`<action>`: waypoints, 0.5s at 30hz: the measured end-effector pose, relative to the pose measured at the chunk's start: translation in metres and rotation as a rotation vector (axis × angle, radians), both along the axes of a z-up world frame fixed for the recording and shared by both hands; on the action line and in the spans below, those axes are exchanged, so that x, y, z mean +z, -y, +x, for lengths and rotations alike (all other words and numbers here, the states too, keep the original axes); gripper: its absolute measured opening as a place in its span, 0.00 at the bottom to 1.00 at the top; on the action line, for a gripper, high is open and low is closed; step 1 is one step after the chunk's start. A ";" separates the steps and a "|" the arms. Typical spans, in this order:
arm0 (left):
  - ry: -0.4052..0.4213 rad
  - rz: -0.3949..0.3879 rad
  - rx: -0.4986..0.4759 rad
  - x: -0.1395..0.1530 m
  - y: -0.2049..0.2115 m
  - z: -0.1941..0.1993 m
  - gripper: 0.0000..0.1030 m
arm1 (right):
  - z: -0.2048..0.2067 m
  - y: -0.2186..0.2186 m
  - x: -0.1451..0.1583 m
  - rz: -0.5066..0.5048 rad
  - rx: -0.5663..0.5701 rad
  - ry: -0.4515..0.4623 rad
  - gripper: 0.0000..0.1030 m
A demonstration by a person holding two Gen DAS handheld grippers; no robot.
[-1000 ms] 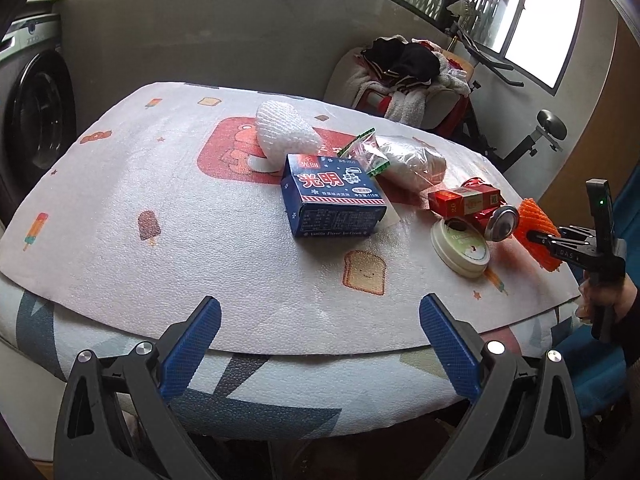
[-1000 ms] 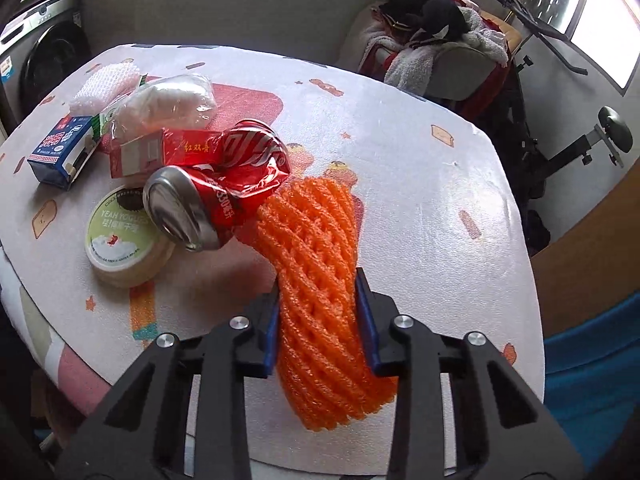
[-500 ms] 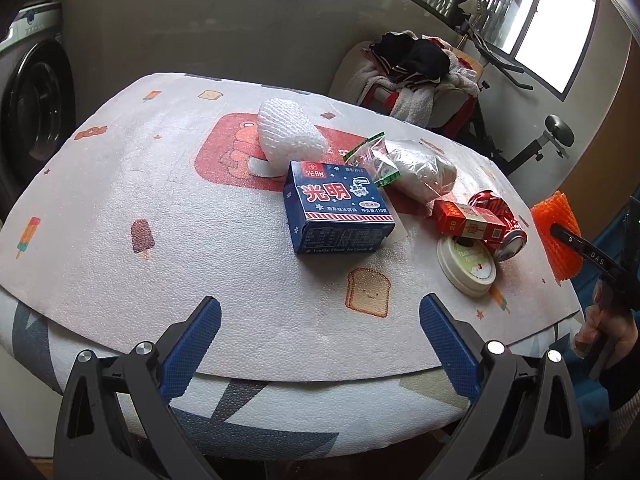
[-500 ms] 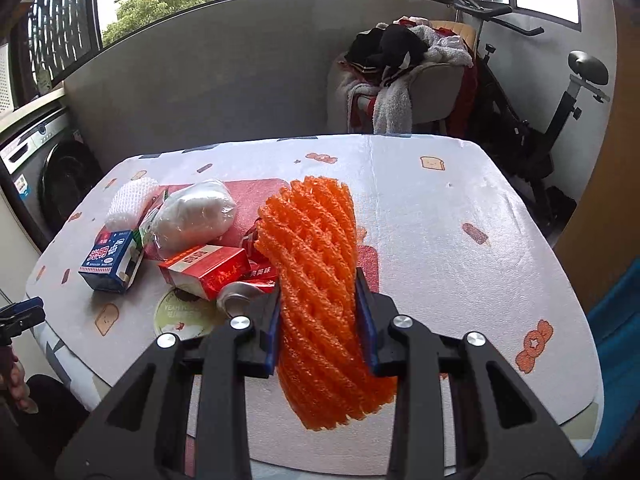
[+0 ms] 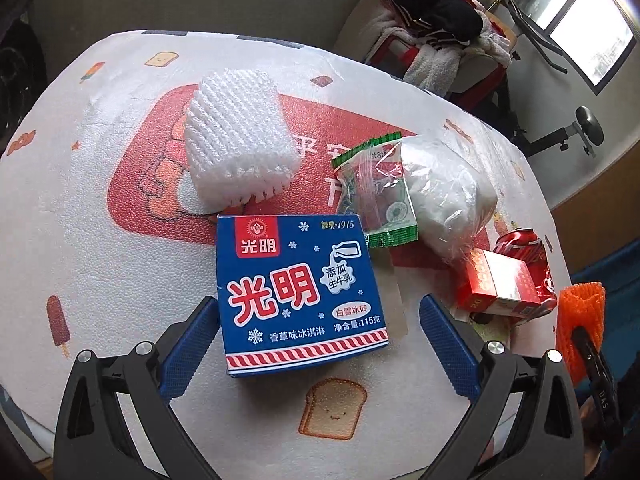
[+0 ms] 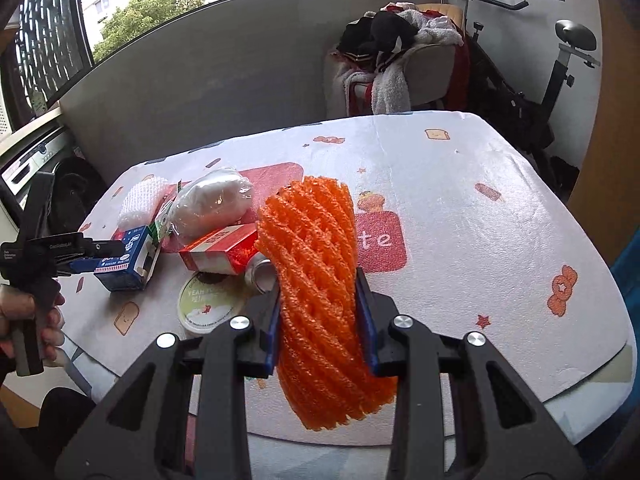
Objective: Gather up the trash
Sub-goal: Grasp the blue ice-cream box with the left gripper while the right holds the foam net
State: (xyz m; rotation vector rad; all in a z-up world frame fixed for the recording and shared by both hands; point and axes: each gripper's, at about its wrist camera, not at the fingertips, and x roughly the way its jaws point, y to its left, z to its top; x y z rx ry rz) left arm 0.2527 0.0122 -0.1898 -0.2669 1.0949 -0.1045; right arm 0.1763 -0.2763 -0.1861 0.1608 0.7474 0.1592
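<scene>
Two grippers divide the clearing: the right gripper clamps the orange foam net beside the blue carton, which the left gripper straddles, jaws wide, apparently readying a grab.

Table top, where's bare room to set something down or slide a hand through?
Free: the table's whole side past the orange net, out to its edges, and the strip near the toast print. Crowded: the cluster of blue box, white net, plastic bag, red carton, can and tub.
</scene>
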 end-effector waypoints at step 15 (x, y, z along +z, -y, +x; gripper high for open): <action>0.024 0.119 -0.041 -0.009 0.001 -0.021 0.82 | -0.026 -0.002 -0.008 0.022 0.026 -0.025 0.33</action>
